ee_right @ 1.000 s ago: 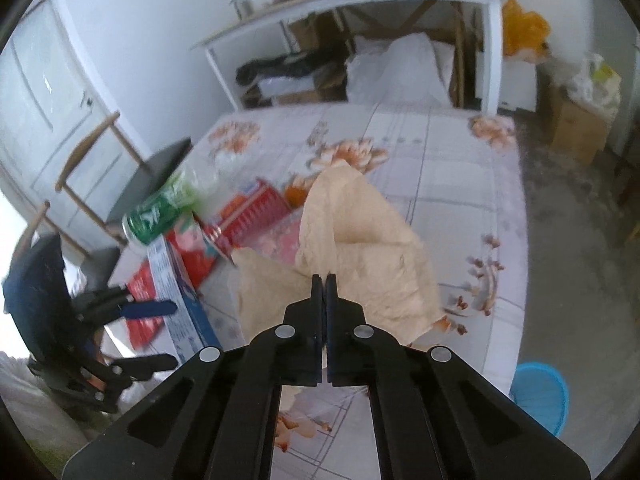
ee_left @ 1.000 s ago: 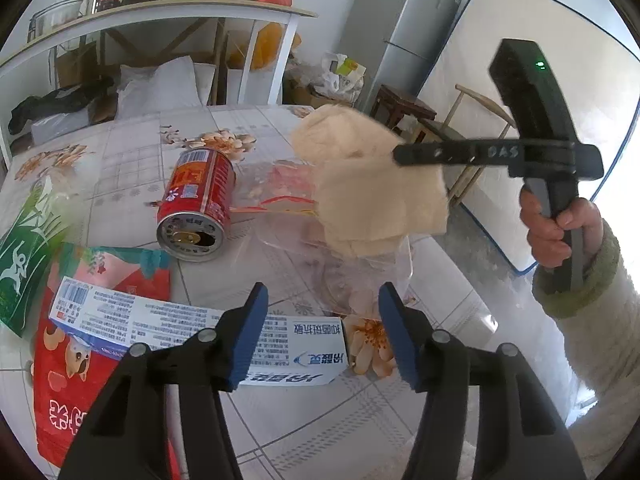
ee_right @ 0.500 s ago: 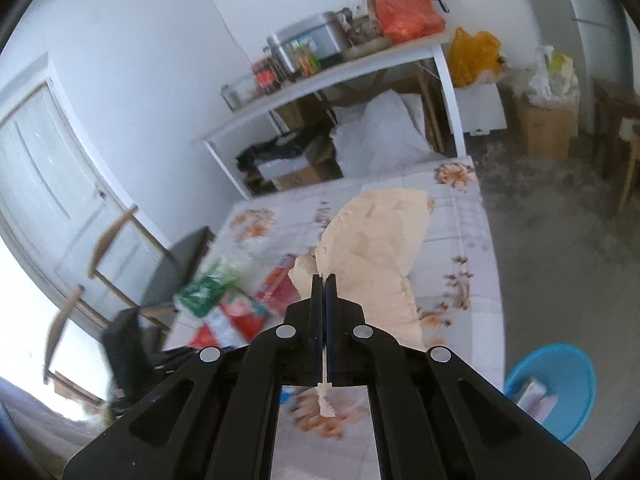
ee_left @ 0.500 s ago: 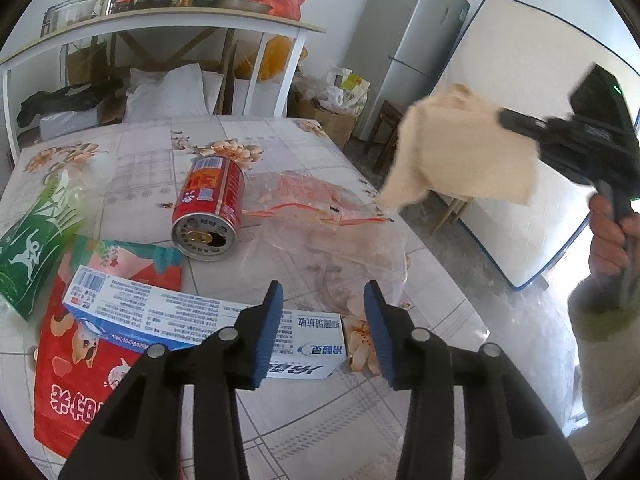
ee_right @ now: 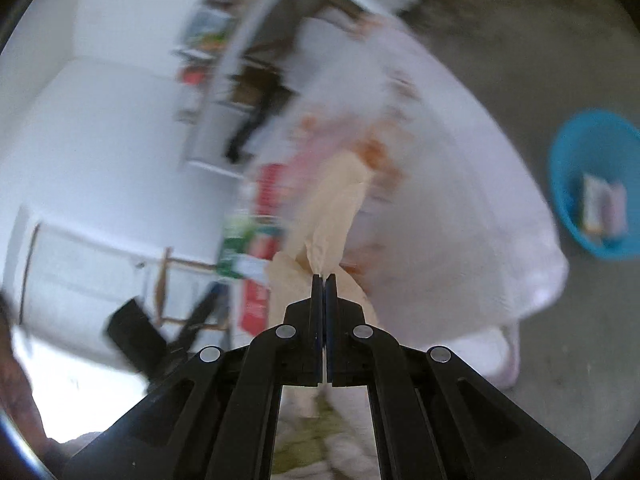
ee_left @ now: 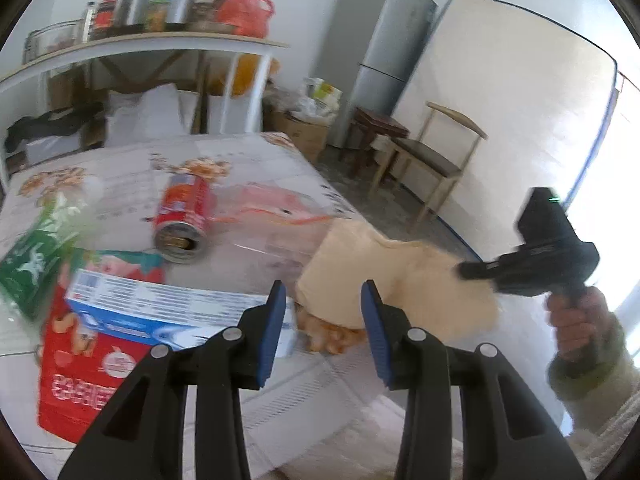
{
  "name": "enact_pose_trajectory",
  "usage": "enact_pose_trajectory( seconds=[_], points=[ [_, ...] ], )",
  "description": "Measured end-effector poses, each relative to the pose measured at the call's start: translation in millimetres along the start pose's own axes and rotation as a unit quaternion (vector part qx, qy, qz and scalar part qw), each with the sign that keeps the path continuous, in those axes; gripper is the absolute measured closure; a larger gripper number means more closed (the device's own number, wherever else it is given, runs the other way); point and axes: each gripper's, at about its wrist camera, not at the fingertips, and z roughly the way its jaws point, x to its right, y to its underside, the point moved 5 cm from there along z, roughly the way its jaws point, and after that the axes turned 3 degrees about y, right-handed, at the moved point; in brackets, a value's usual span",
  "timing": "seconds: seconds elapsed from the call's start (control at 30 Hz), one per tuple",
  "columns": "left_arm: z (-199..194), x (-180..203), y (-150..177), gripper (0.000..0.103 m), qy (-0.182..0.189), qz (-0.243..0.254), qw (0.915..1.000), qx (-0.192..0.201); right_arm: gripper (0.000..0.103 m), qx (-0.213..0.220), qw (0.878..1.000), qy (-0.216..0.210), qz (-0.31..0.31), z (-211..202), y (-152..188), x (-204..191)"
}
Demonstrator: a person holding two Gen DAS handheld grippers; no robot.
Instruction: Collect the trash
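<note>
Our right gripper (ee_right: 324,278), pinching the beige paper napkin (ee_right: 340,208), has the blue bin (ee_right: 592,184) on the floor off the counter's (ee_right: 460,200) right edge; our left gripper (ee_left: 323,322) stays spread, empty.

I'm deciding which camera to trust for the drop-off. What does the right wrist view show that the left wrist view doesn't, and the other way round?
Only the right wrist view shows the blue bin on the floor, with some wrappers already inside. Only the left wrist view shows the can lying on its side, the blue box, the fridge and the chair. Both show the beige paper pinched in the right gripper, the left gripper with nothing between its fingers, and the table.
</note>
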Motion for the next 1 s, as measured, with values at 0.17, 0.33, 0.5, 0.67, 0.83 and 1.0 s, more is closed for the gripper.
enact_pose_trajectory(
  seconds=[0.17,0.33,0.5,0.67,0.83,1.0],
  points=[
    [29.5,34.9,2.8,0.07,0.033,0.024,0.9988,-0.027,0.103,-0.019,1.0,0.002,0.003,-9.1,5.3,2.6],
    [71.3,61.8,6.8,0.075,0.055,0.045,0.9957,-0.06,0.103,-0.019,1.0,-0.002,0.009,-40.8,19.4,7.2],
    [130.9,70.6,33.2,0.085,0.048,0.055,0.9886,-0.132,0.103,0.002,1.0,-0.009,0.023,-54.7,22.1,20.5],
    [146.8,69.7,46.1,0.088,0.049,0.049,0.9864,-0.149,0.103,0.014,0.999,-0.009,0.028,-35.9,7.6,23.1],
    [147.4,63.6,45.1,0.088,0.07,0.023,0.9857,-0.151,0.103,0.02,1.0,-0.005,0.023,-7.1,-13.2,22.7],
    [142.3,62.2,46.9,0.088,0.078,0.019,0.9856,-0.149,0.103,0.003,1.0,0.007,0.012,25.7,-22.0,25.4]
  ],
)
